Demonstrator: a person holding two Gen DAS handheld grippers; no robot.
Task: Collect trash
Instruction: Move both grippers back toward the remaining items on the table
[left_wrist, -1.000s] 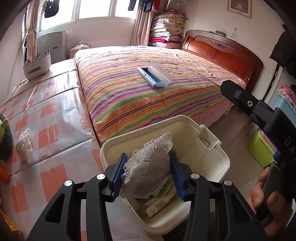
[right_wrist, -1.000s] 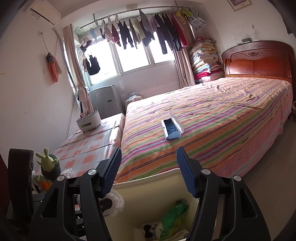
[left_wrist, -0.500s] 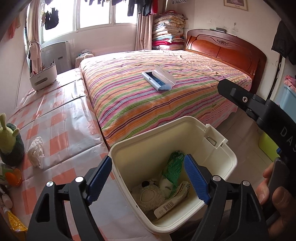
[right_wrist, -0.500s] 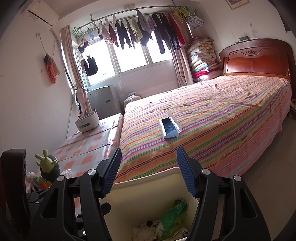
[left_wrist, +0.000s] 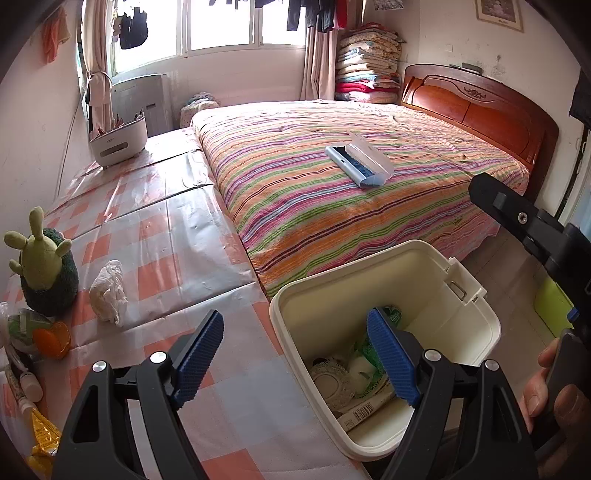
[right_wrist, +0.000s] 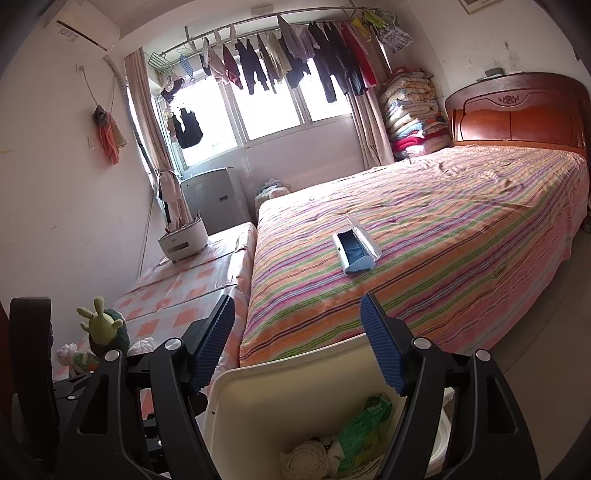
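Observation:
A cream trash bin (left_wrist: 480, 328) stands open at the corner of the checked table (left_wrist: 177, 258). Inside it lie a white lace piece (left_wrist: 330, 380), a green packet (right_wrist: 360, 424) and a barcoded wrapper (left_wrist: 364, 410). My left gripper (left_wrist: 295, 358) hangs open and empty over the bin's left rim. A crumpled white tissue (left_wrist: 109, 291) lies on the table to its left. My right gripper (right_wrist: 299, 339) hovers over the bin's near wall (right_wrist: 295, 387), its jaws opening. The wall shows below and between them, and the pads do not press on it.
A cactus plush (left_wrist: 44, 273), an orange cap (left_wrist: 51, 339), a small bottle (left_wrist: 29, 384) and a yellow packet (left_wrist: 42, 443) crowd the table's left edge. A blue-and-white case (left_wrist: 360, 162) lies on the striped bed (left_wrist: 406, 206). A green box (left_wrist: 554, 306) sits on the floor.
My left gripper opened and let go of the lace piece, which now lies in the bin. It then drew back to the left. The right jaws have spread wider.

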